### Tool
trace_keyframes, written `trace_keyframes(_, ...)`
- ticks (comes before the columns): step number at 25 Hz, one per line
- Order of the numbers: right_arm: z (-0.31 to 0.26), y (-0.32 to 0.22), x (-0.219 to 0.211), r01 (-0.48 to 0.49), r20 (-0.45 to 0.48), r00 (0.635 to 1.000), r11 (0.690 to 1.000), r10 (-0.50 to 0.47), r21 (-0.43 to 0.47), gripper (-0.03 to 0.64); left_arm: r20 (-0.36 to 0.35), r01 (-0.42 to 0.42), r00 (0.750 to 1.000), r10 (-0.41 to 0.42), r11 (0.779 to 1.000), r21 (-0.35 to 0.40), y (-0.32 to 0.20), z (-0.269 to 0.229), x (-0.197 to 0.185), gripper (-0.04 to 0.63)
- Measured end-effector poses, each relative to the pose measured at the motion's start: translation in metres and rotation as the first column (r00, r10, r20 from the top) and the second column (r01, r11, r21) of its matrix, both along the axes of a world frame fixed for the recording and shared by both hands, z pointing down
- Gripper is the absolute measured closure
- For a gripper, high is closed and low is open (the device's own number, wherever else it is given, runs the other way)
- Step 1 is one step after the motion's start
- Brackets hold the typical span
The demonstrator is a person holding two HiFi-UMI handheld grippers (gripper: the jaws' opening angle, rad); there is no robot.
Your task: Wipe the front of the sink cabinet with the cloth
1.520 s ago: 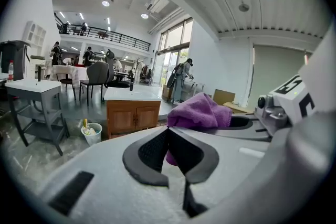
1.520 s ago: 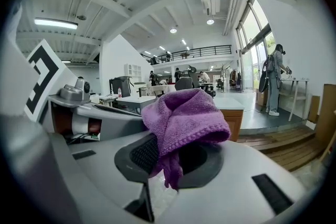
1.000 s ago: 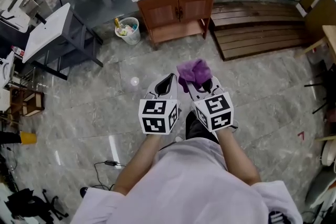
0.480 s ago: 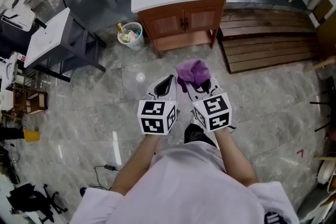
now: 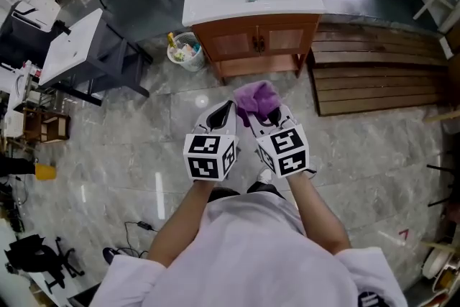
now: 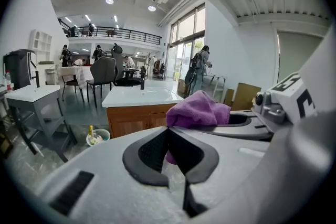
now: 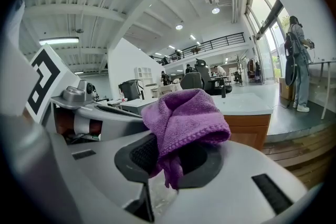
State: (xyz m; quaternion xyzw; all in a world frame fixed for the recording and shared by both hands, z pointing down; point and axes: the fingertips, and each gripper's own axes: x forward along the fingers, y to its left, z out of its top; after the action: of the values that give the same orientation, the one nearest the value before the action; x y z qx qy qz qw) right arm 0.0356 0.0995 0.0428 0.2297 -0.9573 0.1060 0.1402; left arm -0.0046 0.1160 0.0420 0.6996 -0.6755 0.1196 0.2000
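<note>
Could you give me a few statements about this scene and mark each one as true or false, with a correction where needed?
1. The right hand-held gripper holds the purple cloth. True.
2. The left hand-held gripper also grips the cloth. False: its jaws are together on nothing.
3. The cloth touches the sink cabinet. False: the cabinet stands apart, further ahead across the floor.
4. A bin stands beside the cabinet. True.

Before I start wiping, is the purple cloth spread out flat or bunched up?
Bunched up. The purple cloth is a crumpled wad pinched in the right gripper jaws, with its folds heaped above them and one end dangling below.
</note>
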Motion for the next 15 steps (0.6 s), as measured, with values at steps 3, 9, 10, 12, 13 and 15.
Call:
trace_keyframes(3,0.001,-0.009,-0.009,0.035,0.003,0.999,0.999,-0.035,0.007,0.549,0.011,0.021,1.000,-0.021,1.000,-0.006,-0.010,0.002,-0.008,0.591)
trace_keyframes(9,0.010,-0.030,-0.028,0.099,-0.025,0.995,0.994,-0.097,0.046,0.549,0.023,0.058,0.998,-0.058,0.998,0.003,-0.033,0.007,-0.026,0.591)
trace_keyframes(10,0.010,-0.034,-0.032,0.102,-0.026,0.995,0.993,-0.101,0.052,0.549,0.024,0.065,0.998,-0.065,0.998,0.011,-0.036,0.007,-0.030,0.591)
trace_keyframes(12,0.011,-0.043,-0.042,0.101,-0.024,0.995,0.993,-0.100,0.058,0.549,0.021,0.079,0.997,-0.080,0.997,0.023,-0.044,0.007,-0.042,0.591)
trace_keyframes(13,0.011,-0.048,-0.048,0.099,-0.024,0.995,0.993,-0.097,0.060,0.549,0.017,0.085,0.996,-0.086,0.996,0.026,-0.047,0.008,-0.048,0.591)
trace_keyframes(15,0.013,-0.057,-0.061,0.098,-0.031,0.995,0.993,-0.096,0.064,0.549,0.009,0.092,0.996,-0.092,0.995,0.031,-0.054,0.009,-0.063,0.591)
